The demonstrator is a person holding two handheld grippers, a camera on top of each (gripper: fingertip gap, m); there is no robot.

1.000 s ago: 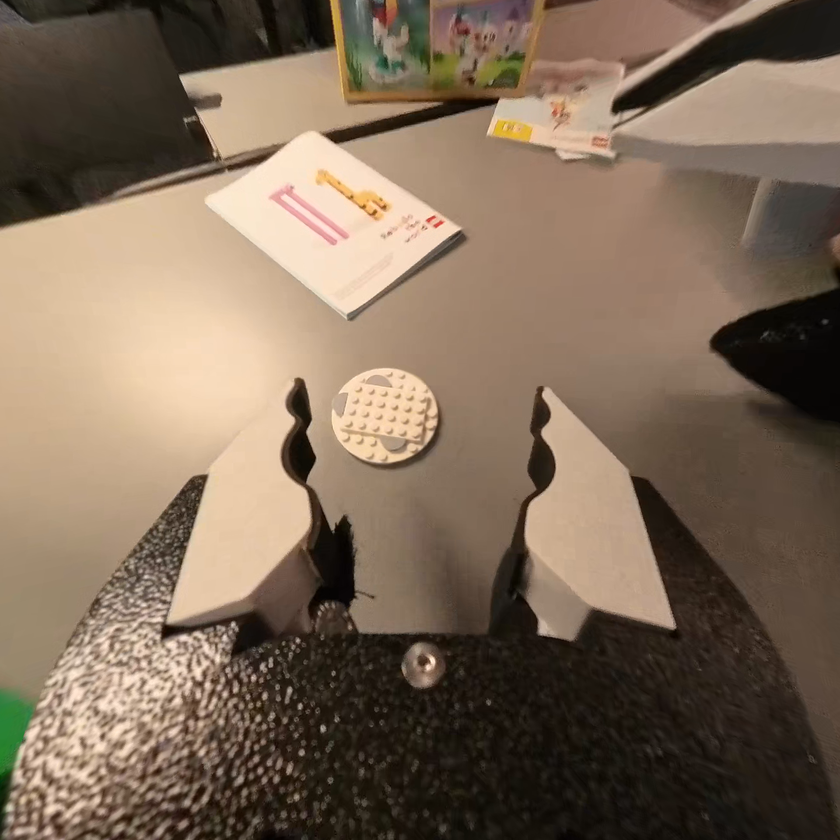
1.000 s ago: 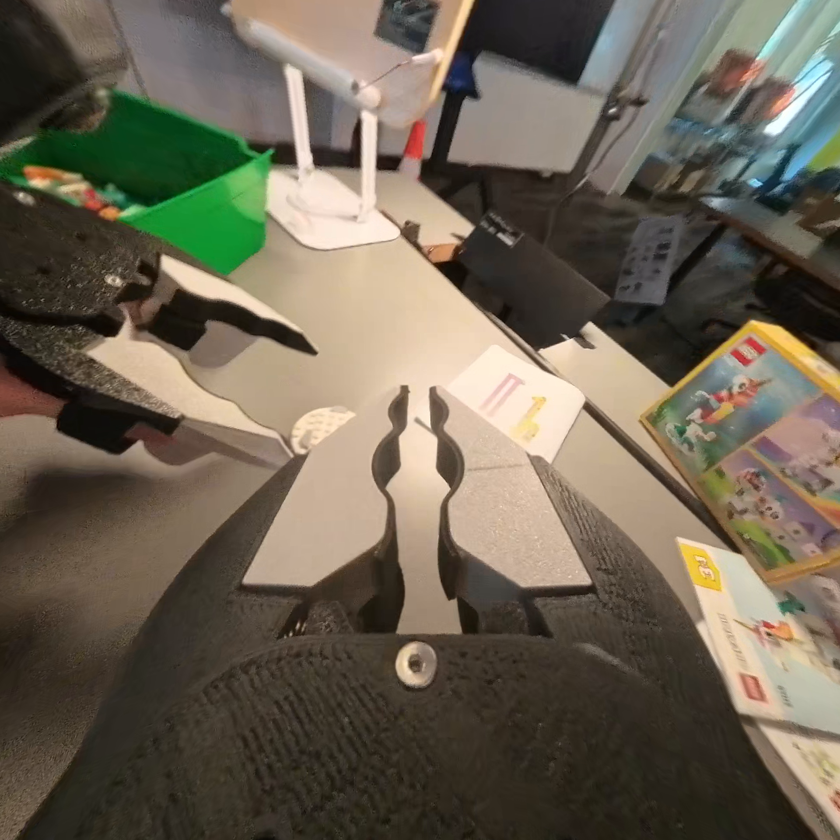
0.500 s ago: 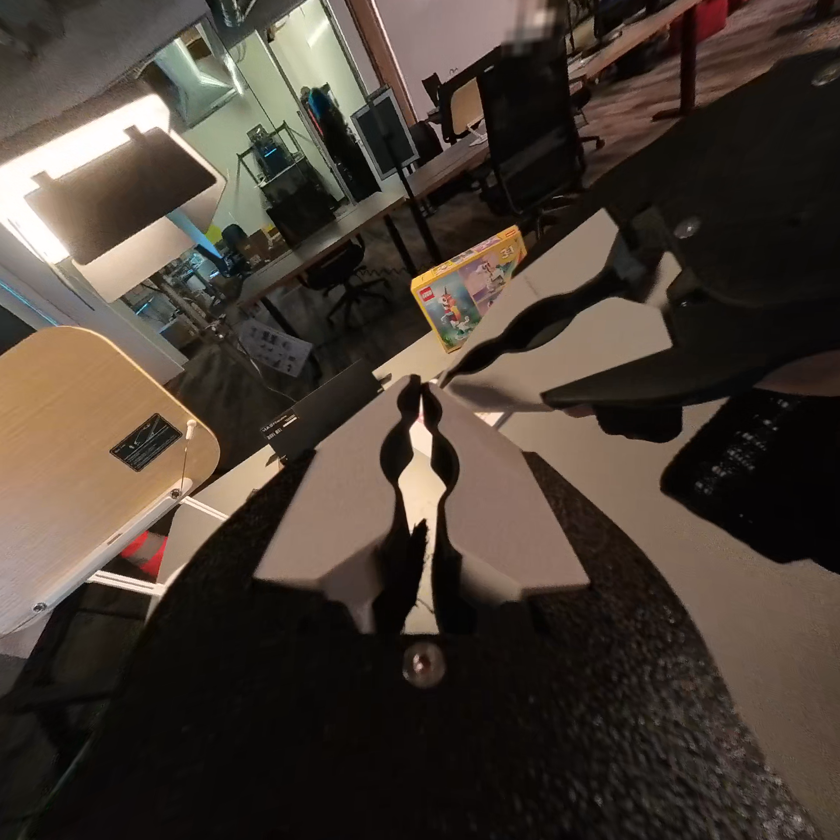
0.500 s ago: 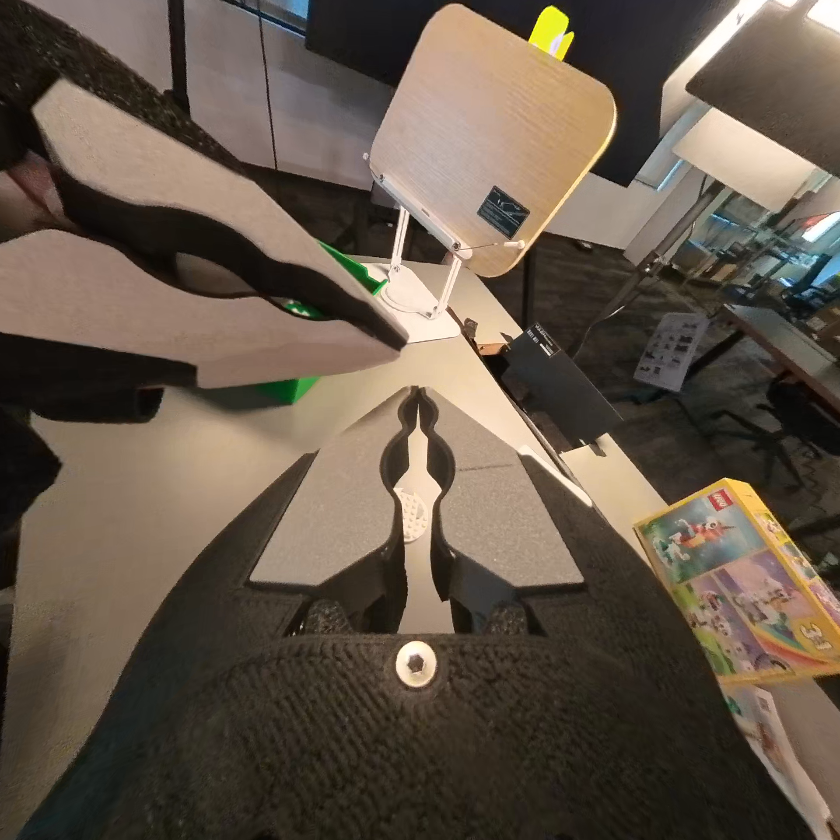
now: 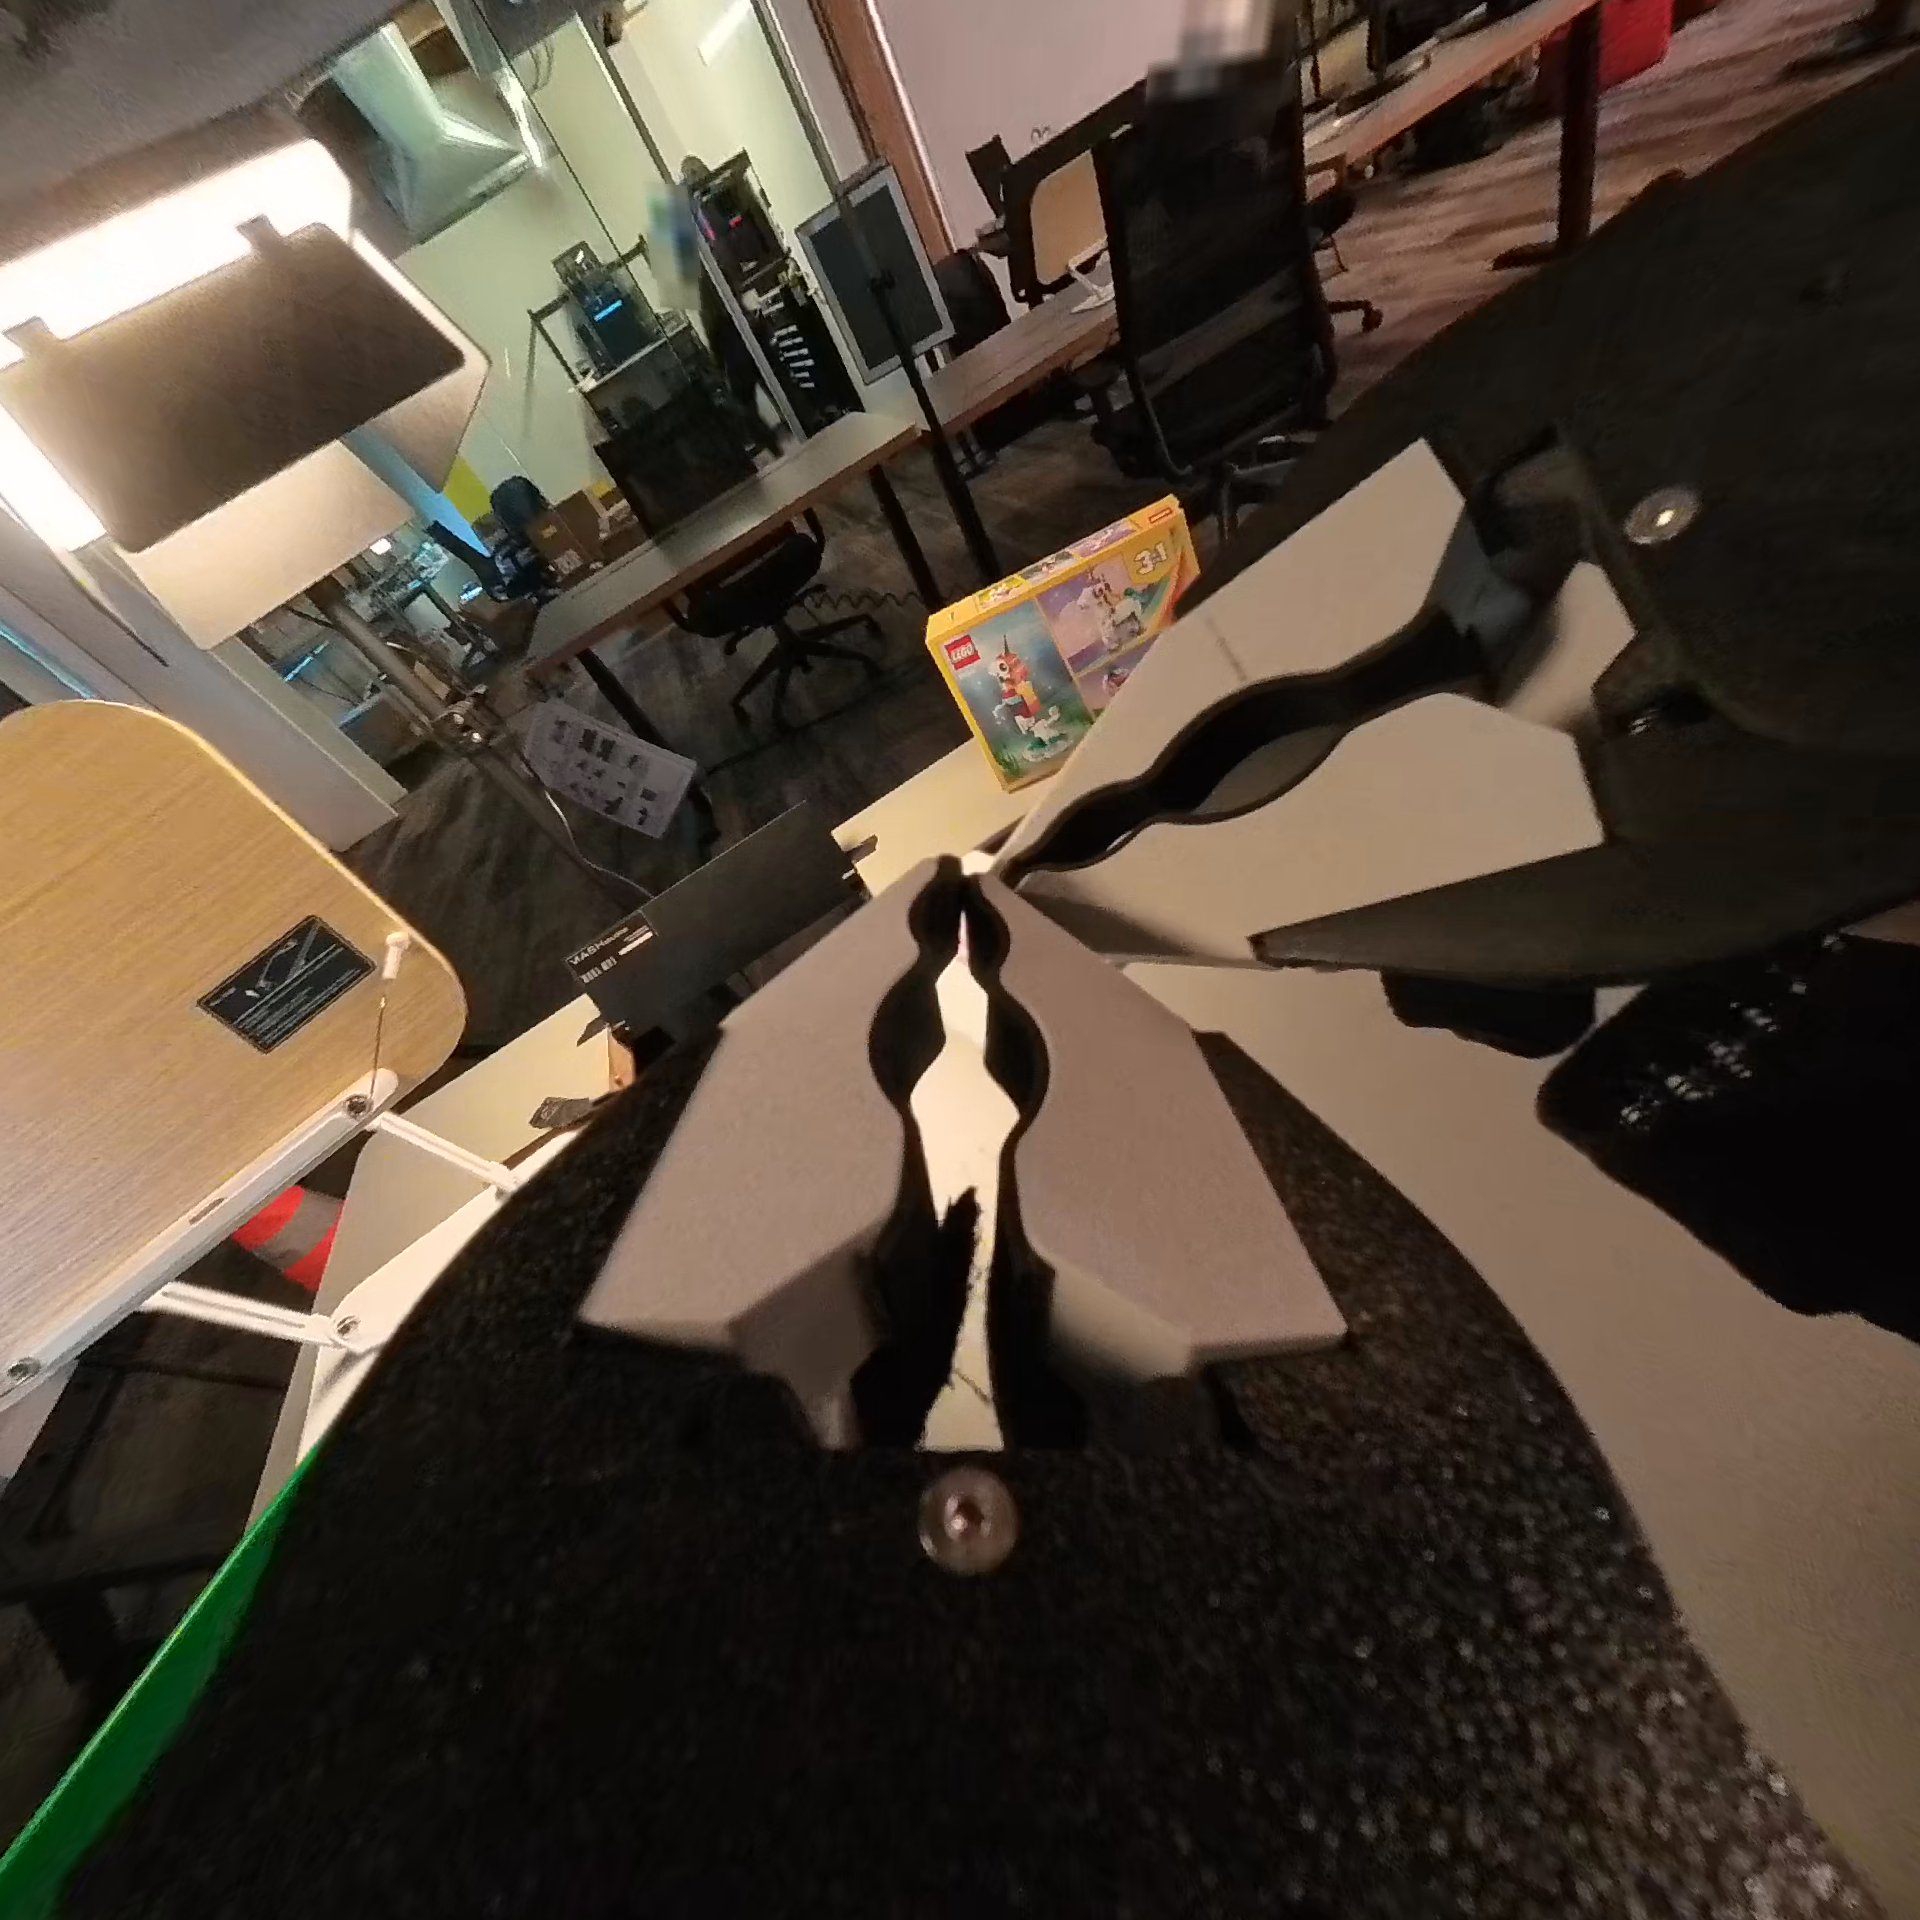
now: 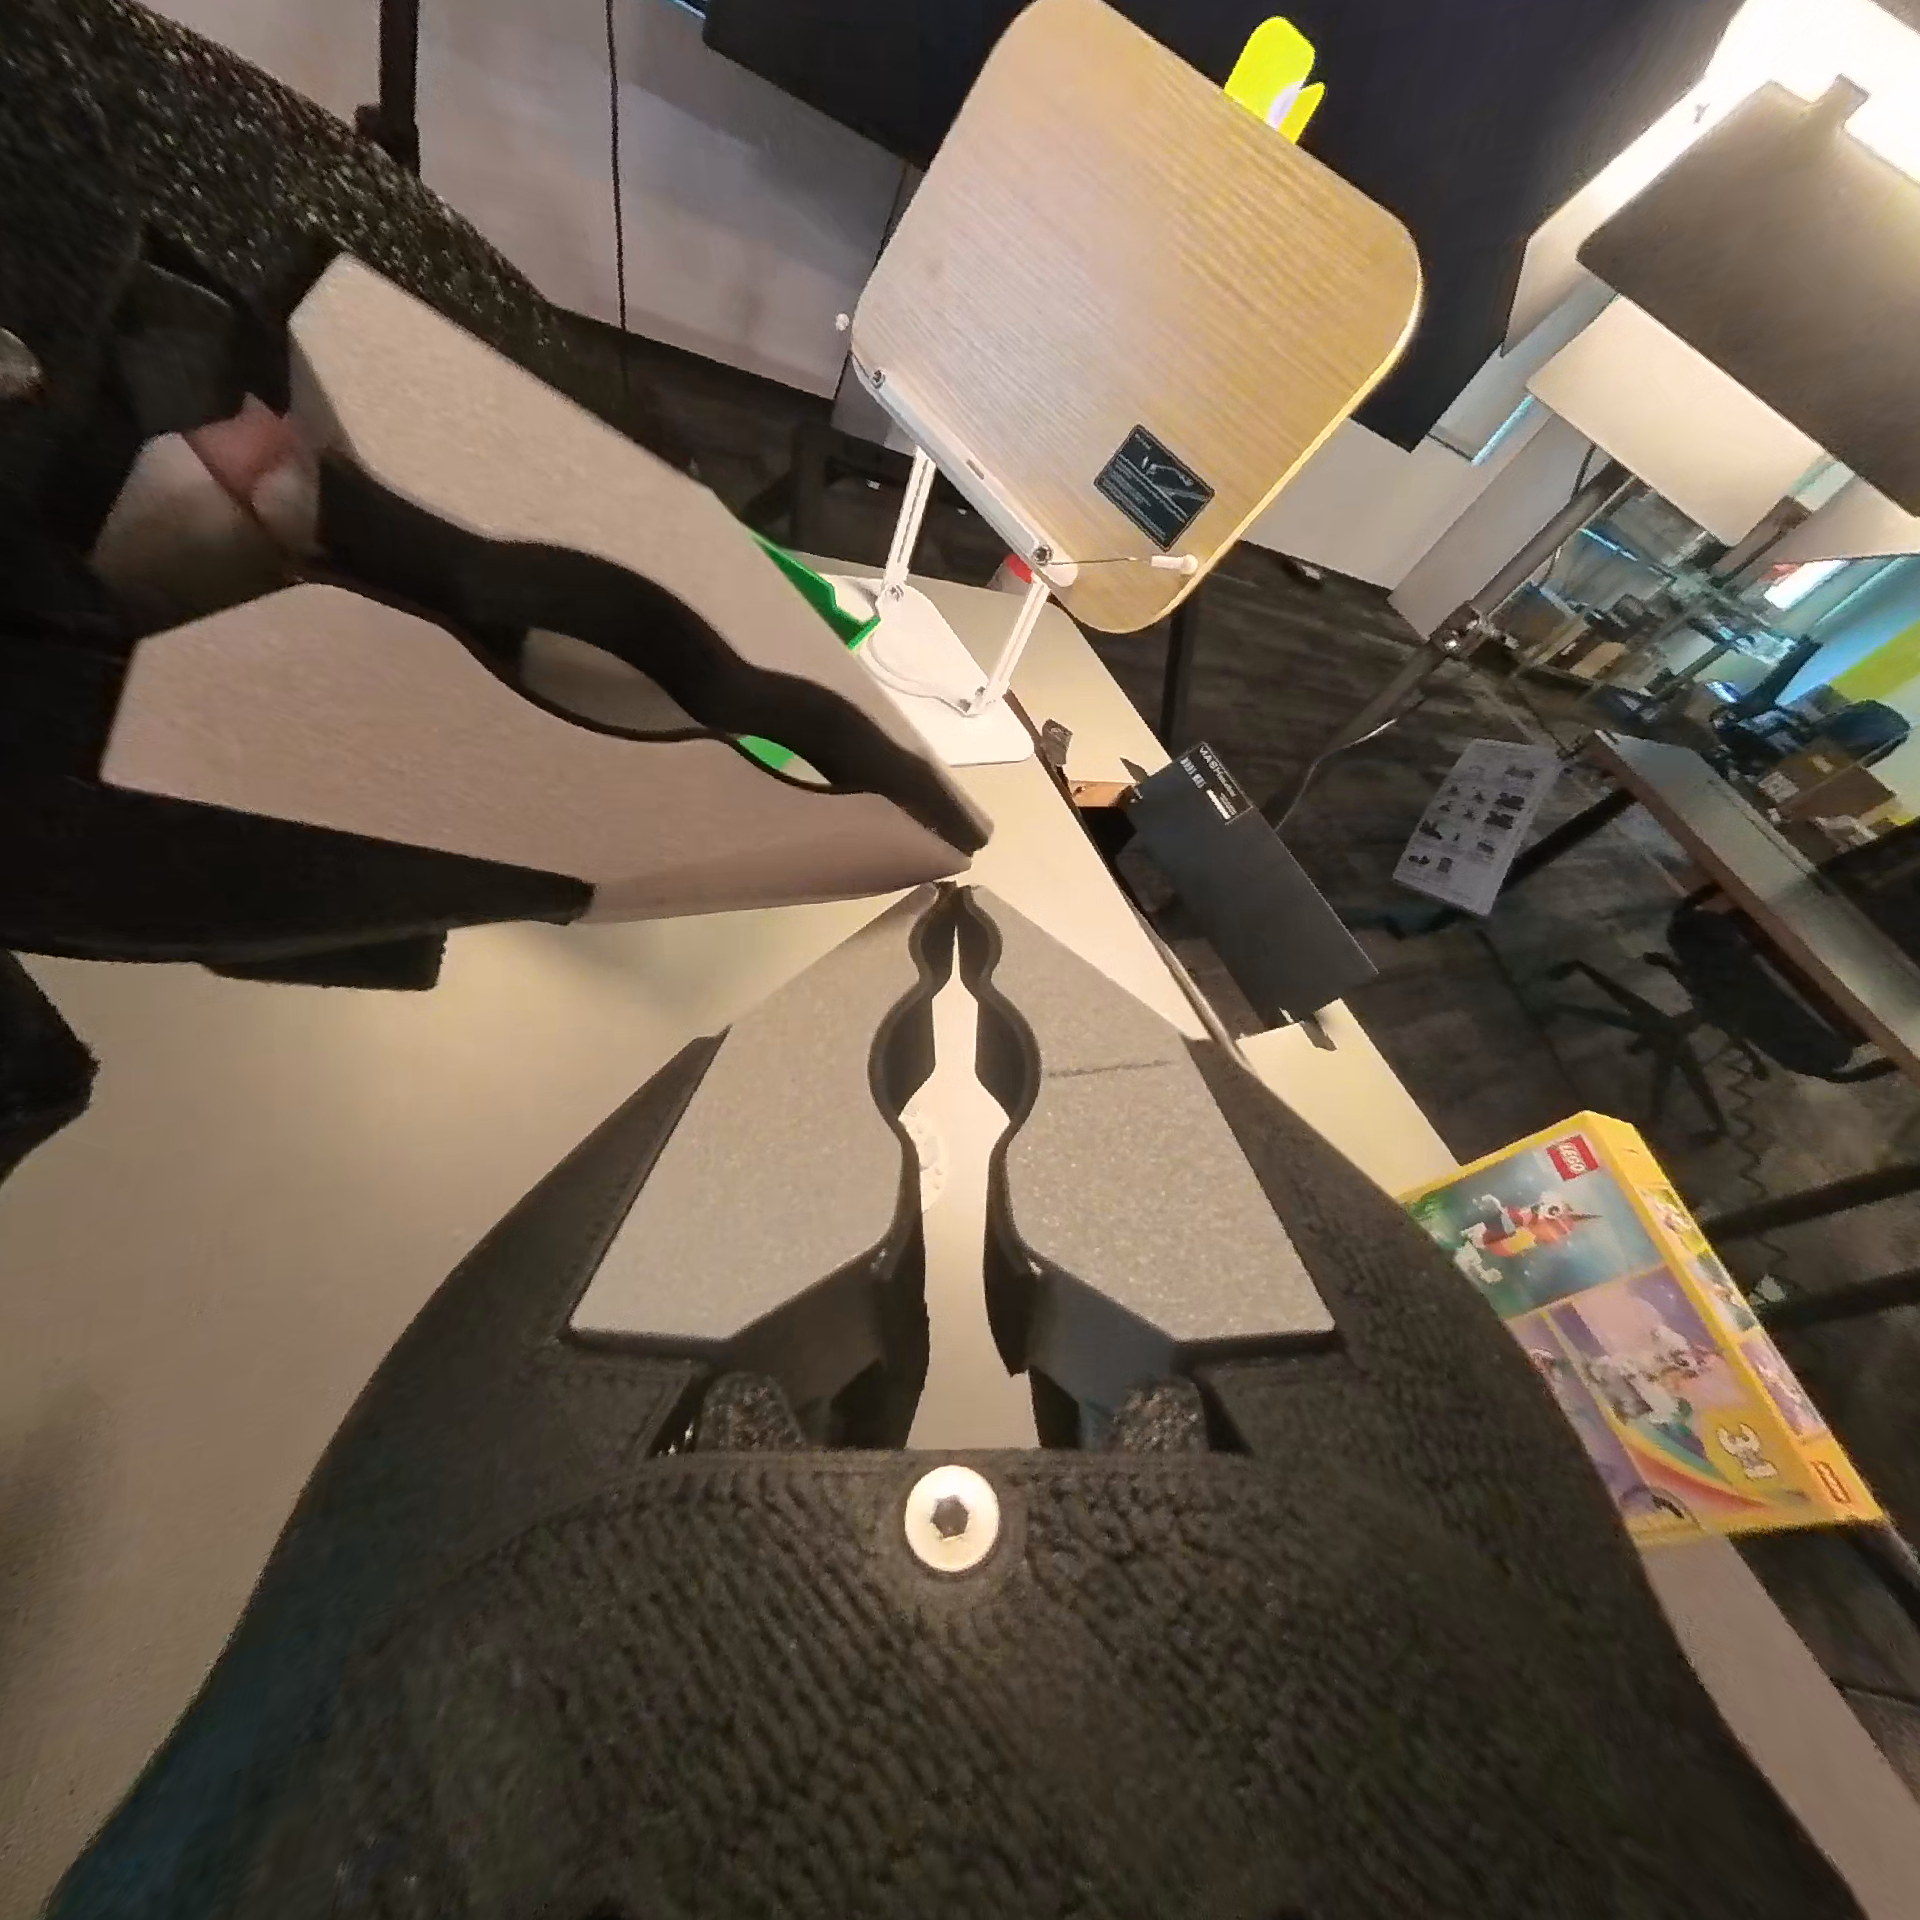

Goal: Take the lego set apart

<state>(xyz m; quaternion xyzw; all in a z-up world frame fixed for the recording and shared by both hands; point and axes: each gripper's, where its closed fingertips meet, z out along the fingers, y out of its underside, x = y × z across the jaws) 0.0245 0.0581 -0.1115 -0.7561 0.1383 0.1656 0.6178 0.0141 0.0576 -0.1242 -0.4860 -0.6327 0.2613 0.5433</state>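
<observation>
**Jaws.** Your left gripper (image 5: 954, 888) has its jaws pressed together down to a thin wavy slit, with nothing between them that I can make out. The right gripper (image 6: 956, 904) is the same: jaws closed, nothing clamped. The two sets of tips meet nose to nose in the air above the bench (image 6: 312, 1143). A white sliver sits right at the meeting point, too small to identify.

**Task piece.** The round white studded plate (image 6: 923, 1155) shows only through the slit of the right jaws. It looks to lie on the bench below, touched by neither gripper. Whether smaller pieces are stacked on it I cannot tell from here.

**Farther off.**
- A green bin (image 6: 805, 613) peeks out behind the left gripper.
- A wooden board on a white stand (image 6: 1132, 343) sits beyond that.
- The yellow set box (image 6: 1621, 1340) stands at the bench's far edge.

**Step in hand, as I judge it.** Neither gripper is on the plate, so this is a pause between grasps. No separating is under way.

**Next move.**
- Spread both jaws and drop back to the plate.
- Pin its rim with one gripper.
- Use the other to catch the edge of whatever is studded on top.
- Pry upward rather than sideways, because a flat plate will skate on the smooth bench.
</observation>
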